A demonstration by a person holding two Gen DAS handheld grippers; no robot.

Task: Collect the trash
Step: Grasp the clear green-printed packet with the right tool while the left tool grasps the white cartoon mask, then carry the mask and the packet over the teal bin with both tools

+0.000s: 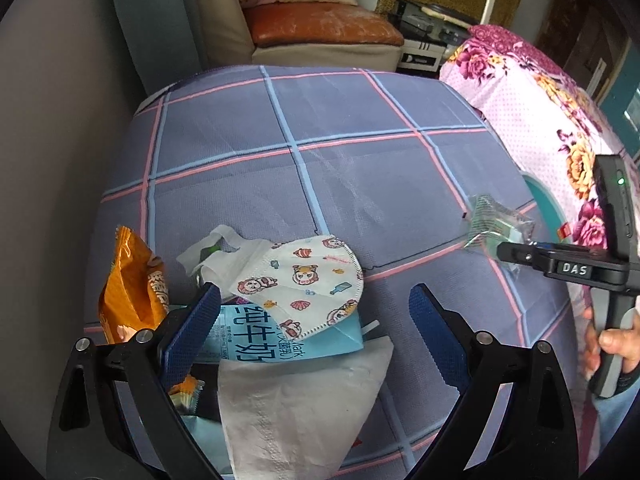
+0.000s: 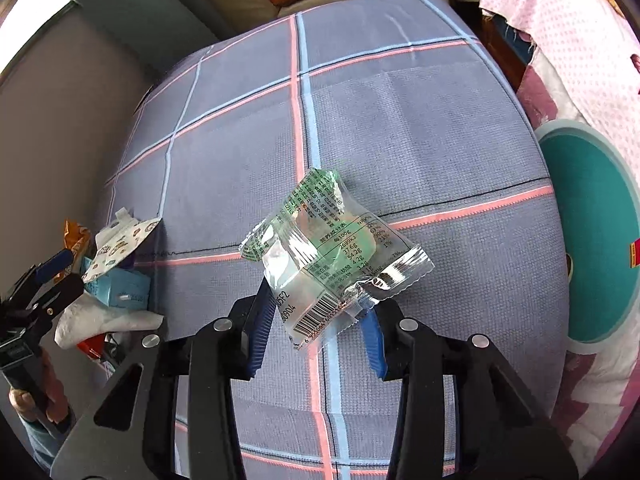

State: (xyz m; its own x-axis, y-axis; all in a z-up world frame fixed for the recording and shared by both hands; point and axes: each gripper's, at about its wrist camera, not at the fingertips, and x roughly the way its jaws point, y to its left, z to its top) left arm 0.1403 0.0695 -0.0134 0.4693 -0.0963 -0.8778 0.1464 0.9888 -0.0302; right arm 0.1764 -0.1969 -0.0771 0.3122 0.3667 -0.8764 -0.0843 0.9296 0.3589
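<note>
My right gripper [image 2: 316,320] reaches out level over the checked sheet [image 2: 400,128], pinching a clear wrapper [image 2: 332,252] by its near edge. My left gripper [image 1: 316,320] hangs wide apart above the trash pile: mask [image 1: 304,280], milk carton [image 1: 256,340], tissue [image 1: 296,408], orange packet [image 1: 128,280]. Bare sheet lies between them; a teal bin [image 2: 592,240] sits at the right edge.
</note>
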